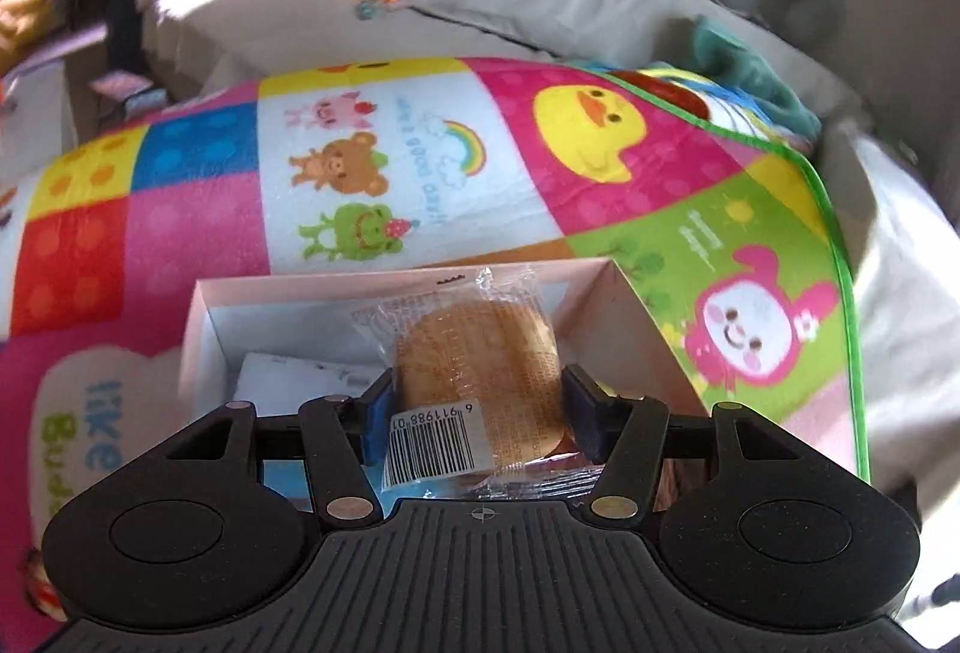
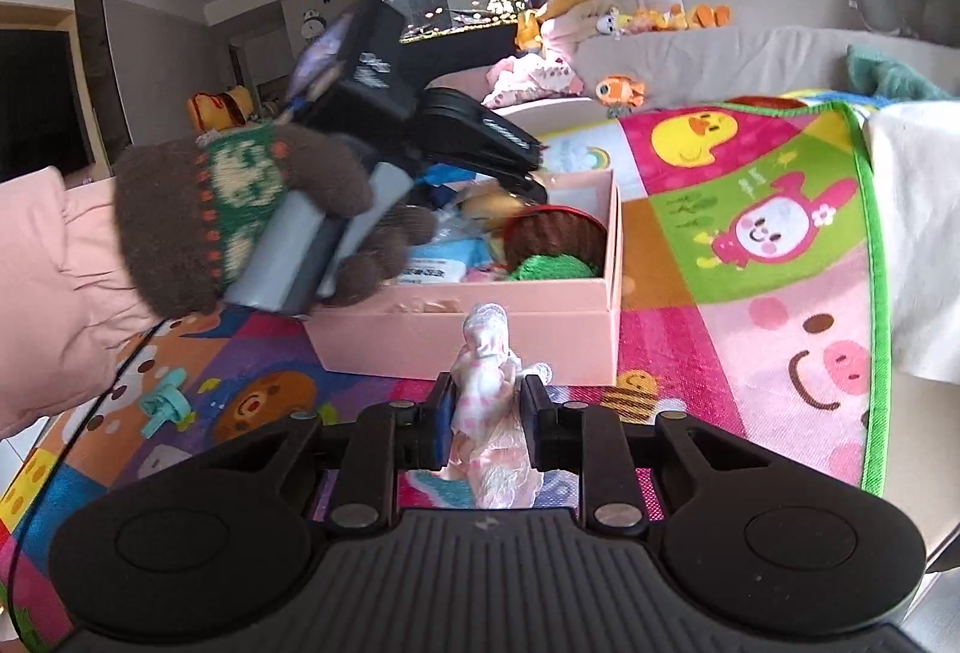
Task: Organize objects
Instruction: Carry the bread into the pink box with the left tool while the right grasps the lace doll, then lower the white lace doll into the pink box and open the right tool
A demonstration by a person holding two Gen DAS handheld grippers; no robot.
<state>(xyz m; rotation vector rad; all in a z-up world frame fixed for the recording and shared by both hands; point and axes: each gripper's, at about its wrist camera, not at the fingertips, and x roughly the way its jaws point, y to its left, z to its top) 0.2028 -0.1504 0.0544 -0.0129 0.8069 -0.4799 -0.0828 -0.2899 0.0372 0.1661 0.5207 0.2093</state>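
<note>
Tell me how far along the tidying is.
Partly done: the pink box already holds packets and a green knit item. In hand: the left gripper carries a wrapped cake over the box; the right gripper grips a pink-white wrapped piece. Left: a teal clip on the mat.

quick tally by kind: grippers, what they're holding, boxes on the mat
grippers: 2, left gripper and right gripper
wrapped snacks held: 2, round cake and pink-white wrapped sweet
boxes: 1, pink box
total: 5
</note>
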